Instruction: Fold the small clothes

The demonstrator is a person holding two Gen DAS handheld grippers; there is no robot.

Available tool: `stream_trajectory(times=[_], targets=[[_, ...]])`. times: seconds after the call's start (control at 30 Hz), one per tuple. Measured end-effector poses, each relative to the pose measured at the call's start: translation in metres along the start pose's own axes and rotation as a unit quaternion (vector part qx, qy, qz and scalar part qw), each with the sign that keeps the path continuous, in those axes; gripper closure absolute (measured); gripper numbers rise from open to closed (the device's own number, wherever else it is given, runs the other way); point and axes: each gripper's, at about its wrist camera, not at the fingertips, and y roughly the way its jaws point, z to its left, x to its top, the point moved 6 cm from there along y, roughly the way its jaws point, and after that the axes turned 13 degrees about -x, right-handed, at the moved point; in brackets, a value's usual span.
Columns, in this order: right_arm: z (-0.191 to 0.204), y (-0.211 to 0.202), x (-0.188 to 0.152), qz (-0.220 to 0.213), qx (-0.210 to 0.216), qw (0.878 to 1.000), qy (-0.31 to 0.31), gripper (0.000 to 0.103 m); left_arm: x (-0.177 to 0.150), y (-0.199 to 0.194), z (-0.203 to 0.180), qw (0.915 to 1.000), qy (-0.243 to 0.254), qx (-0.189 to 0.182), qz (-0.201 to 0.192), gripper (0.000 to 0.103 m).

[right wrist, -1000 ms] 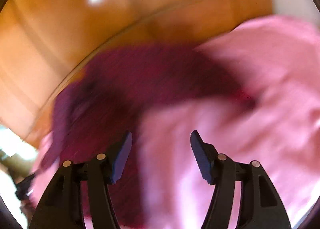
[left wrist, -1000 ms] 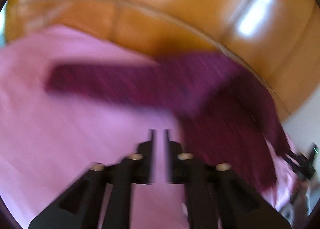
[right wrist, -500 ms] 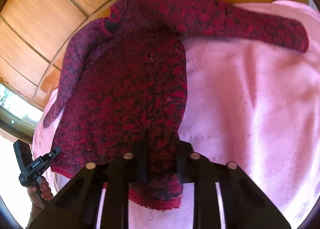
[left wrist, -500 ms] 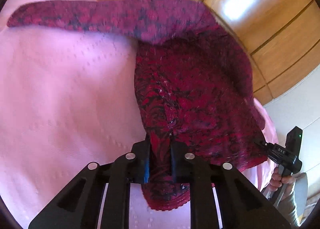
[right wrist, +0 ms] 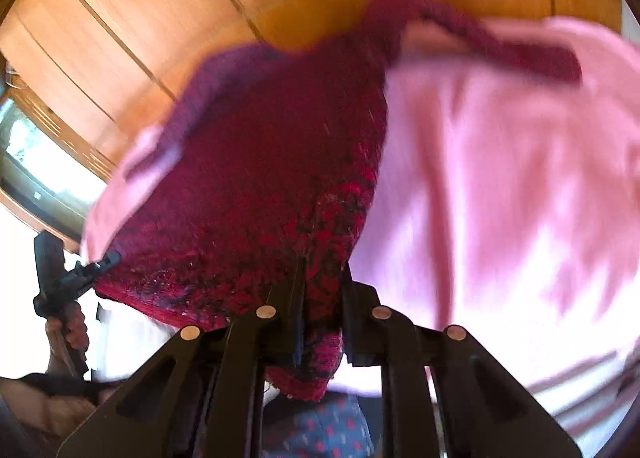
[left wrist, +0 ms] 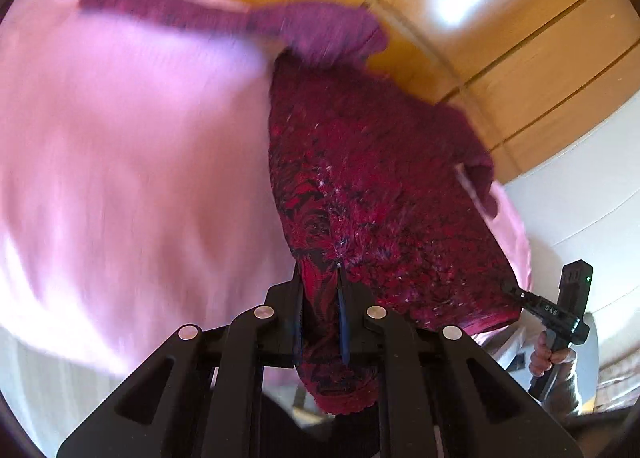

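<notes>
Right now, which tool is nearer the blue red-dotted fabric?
Right. The right tool, jaws closing on the sweater hem, hangs just over the blue fabric; the left tool grips the hem's far corner.

Beyond my work surface, a pink blanket (left wrist: 120, 161), glossy wooden wall panels (left wrist: 500, 69) catch bright glare. A white wall (left wrist: 580, 209) adjoins them; a sunlit window (right wrist: 36, 161) glows beside the panels.

Fuzzy knit sweater (left wrist: 372, 185), soft pink cloth (left wrist: 120, 161), glossy wood panelling (left wrist: 500, 33).
</notes>
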Motion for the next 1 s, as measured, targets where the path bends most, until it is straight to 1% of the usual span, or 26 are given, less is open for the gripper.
stream_trajectory(times=[0.03,0.1,0.13,0.17,0.2,0.23,0.27,0.3,0.33,0.37,0.43,0.47,0.53,0.57,0.63,0.67,0.7,0.73,0.83,0.87,0.9,0.97,1.0], targets=[[-0.003,0.008,-0.008,0.015,-0.007,1.0,0.002,0.09,-0.006,0.005,0.006,0.9999,-0.007,0.013,0.003,0.089],[-0.009,0.022,-0.017,0.027,-0.026,0.999,0.0,0.088,-0.007,0.008,0.014,0.9996,-0.029,0.007,-0.003,0.084],[-0.007,0.022,-0.014,0.023,-0.028,0.999,0.0,0.079,0.0,0.004,0.017,0.9991,-0.038,0.003,-0.02,0.076],[-0.006,0.02,-0.01,0.015,-0.03,0.999,0.002,0.067,0.009,-0.001,0.02,0.9983,-0.044,0.005,-0.04,0.066],[-0.005,0.015,-0.001,-0.004,-0.038,0.999,0.002,0.059,0.016,-0.009,0.022,0.9973,-0.047,0.01,-0.056,0.061],[-0.003,0.009,0.006,-0.024,-0.044,0.999,-0.002,0.046,0.029,-0.021,0.031,0.9949,-0.054,0.023,-0.082,0.055],[0.0,0.003,0.014,-0.043,-0.05,0.998,-0.005,0.04,0.041,-0.028,0.039,0.9922,-0.061,0.037,-0.102,0.052],[0.007,-0.002,0.026,-0.064,-0.052,0.997,-0.01,0.037,0.048,-0.037,0.045,0.9897,-0.067,0.048,-0.117,0.052],[0.021,-0.001,0.038,-0.078,-0.045,0.996,-0.013,0.032,0.062,-0.046,0.056,0.9853,-0.079,0.061,-0.138,0.052],[0.026,0.0,0.043,-0.085,-0.039,0.996,-0.014,0.029,0.075,-0.052,0.066,0.9812,-0.088,0.072,-0.155,0.051],[0.051,0.01,0.058,-0.096,-0.02,0.995,-0.024,0.027,0.1,-0.065,0.087,0.9705,-0.108,0.103,-0.189,0.042],[0.067,0.017,0.06,-0.096,-0.011,0.995,-0.031,0.027,0.11,-0.071,0.097,0.9655,-0.119,0.111,-0.203,0.041],[0.1,0.037,0.067,-0.092,0.01,0.995,-0.046,0.027,0.135,-0.08,0.12,0.9546,-0.151,0.119,-0.227,0.04],[0.116,0.046,0.068,-0.087,0.019,0.995,-0.055,0.027,0.147,-0.084,0.13,0.9506,-0.163,0.122,-0.235,0.039],[0.139,0.062,0.065,-0.079,0.031,0.994,-0.062,0.027,0.171,-0.09,0.151,0.9408,-0.184,0.136,-0.25,0.039],[0.151,0.073,0.068,-0.072,0.038,0.995,-0.065,0.027,0.181,-0.093,0.159,0.9381,-0.19,0.138,-0.255,0.039],[0.163,0.078,0.062,-0.069,0.042,0.994,-0.069,0.027,0.192,-0.095,0.166,0.9344,-0.196,0.14,-0.262,0.039],[0.169,0.083,0.063,-0.068,0.041,0.994,-0.076,0.027,0.205,-0.096,0.174,0.9307,-0.204,0.143,-0.268,0.039],[0.178,0.095,0.061,-0.062,0.031,0.993,-0.095,0.027,0.238,-0.09,0.192,0.9269,-0.214,0.149,-0.269,0.039],[0.178,0.102,0.061,-0.055,0.028,0.993,-0.097,0.027,0.241,-0.093,0.199,0.9263,-0.22,0.148,-0.268,0.039],[0.181,0.108,0.06,-0.051,0.026,0.994,-0.097,0.027,0.253,-0.086,0.207,0.9274,-0.228,0.141,-0.262,0.039],[0.18,0.116,0.059,-0.044,0.023,0.994,-0.093,0.027,0.262,-0.084,0.226,0.9228,-0.248,0.143,-0.257,0.039],[0.176,0.117,0.059,-0.044,0.023,0.994,-0.093,0.027,0.267,-0.078,0.233,0.9218,-0.256,0.14,-0.256,0.039]])
